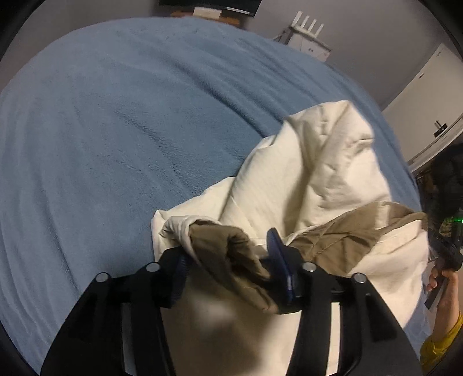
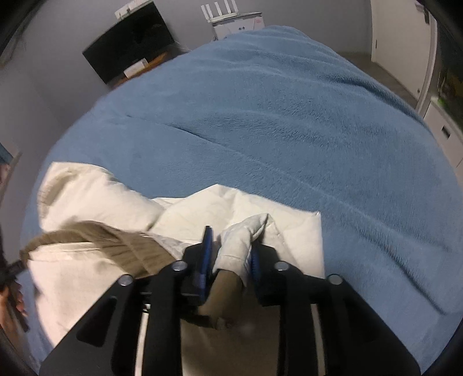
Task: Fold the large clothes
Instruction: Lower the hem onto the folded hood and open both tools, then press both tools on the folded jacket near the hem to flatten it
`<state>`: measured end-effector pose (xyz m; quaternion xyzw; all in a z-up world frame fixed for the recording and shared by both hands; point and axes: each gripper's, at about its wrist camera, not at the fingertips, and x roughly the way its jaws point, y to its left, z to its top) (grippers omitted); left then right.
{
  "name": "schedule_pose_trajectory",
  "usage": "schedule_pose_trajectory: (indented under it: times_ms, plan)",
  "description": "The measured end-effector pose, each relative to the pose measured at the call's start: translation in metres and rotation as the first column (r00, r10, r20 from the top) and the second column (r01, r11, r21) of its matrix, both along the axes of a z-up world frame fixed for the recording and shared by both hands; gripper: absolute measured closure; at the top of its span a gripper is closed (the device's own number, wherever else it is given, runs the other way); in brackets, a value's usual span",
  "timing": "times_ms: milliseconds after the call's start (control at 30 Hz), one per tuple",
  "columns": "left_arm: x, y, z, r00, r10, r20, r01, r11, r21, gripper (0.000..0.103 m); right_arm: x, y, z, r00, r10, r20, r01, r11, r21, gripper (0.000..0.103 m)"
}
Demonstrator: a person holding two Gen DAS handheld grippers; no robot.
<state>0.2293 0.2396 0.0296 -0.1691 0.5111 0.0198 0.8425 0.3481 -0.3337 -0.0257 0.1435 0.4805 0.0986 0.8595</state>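
My left gripper point(image 1: 228, 260) points steeply down over the near edge of the bed; its jaws stand partly apart with a bunched tan fold of the garment point(image 1: 318, 179) lying between them; the blue pad on the right side point(image 1: 279, 260) shows a gap to the cloth, so I read no pinch here; the left pad is mostly hidden behind the fold, contact there unclear.

My right gripper point(image 2: 228, 254) likewise tilts down; jaws partly apart; a twisted cream corner of the garment point(image 2: 240, 243) sits between the two blue pads, with tan lining below it; the cloth lies against the right-hand pad, a gap shows at the left-hand pad point(image 2: 205, 248); I take it as loose between the jaws, not clamped.

Garment: cream outer face, tan inner face; lies crumpled in a heap on the blue blanket point(image 1: 115, 130), at the near edge of the bed, spanning between my two grippers; one cream lobe rises up well beyond the left gripper; a tan band runs across the middle of the heap.

My right hand point(image 1: 442, 289) shows at the right edge of the left view, yellow sleeve point(image 1: 439, 344) below it.

Background: dark screen point(image 2: 130, 43) and white router point(image 2: 228, 17) against the far wall.
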Motion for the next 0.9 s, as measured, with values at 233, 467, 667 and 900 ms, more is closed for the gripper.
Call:
schedule_pose_trajectory:
  times_ms: [233, 467, 667, 900]
  plan:
    - [-0.063, -0.008, 0.051, 0.984, 0.011, 0.175, -0.011, 1.000, -0.001, 0.007, -0.062, -0.002, 0.048, 0.988, 0.070, 0.134, -0.070, 0.998, 0.000, 0.040]
    - [-0.132, -0.077, 0.049, 0.974, -0.143, 0.174, 0.111, 0.977, 0.182, 0.007, -0.149, 0.019, 0.057, 0.955, 0.197, 0.222, -0.171, 0.977, -0.128, 0.029]
    - [-0.162, -0.136, 0.007, 0.974, -0.171, 0.149, 0.126, 0.955, 0.269, 0.007, -0.208, 0.058, 0.013, 0.937, 0.295, 0.189, -0.244, 0.936, -0.252, 0.029]
    - [-0.153, -0.163, -0.024, 0.970, -0.202, 0.137, 0.147, 0.931, 0.334, 0.007, -0.215, 0.084, -0.023, 0.926, 0.331, 0.180, -0.264, 0.911, -0.316, 0.028]
